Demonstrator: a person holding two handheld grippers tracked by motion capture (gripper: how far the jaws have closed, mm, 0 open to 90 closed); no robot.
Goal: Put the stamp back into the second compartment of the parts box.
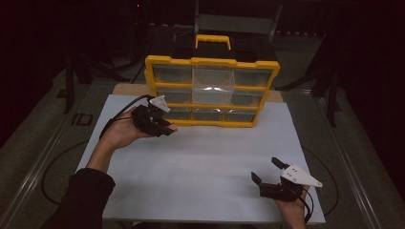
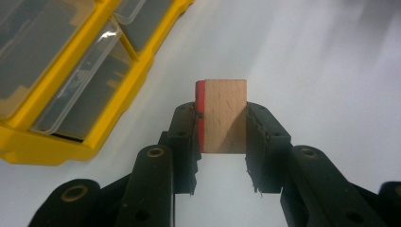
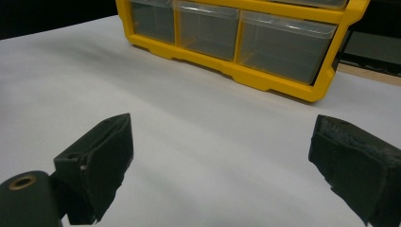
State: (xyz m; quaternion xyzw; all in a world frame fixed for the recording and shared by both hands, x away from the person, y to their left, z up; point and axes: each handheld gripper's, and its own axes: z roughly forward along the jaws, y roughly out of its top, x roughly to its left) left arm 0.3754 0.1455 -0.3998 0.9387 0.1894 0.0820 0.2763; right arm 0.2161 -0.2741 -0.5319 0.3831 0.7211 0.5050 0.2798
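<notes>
One white sheet (image 1: 200, 162) covers the table, and at its far edge stands a yellow plastic organizer case with clear drawers (image 1: 211, 90), upright with a handle on top. Just in front of the case's lower left corner, the left gripper (image 1: 165, 128) has its jaws clamped on a small wooden block with one red face (image 2: 222, 116). Well in front of the case, toward its right, the right gripper (image 1: 268, 171) has its jaws spread wide, holding nothing.
</notes>
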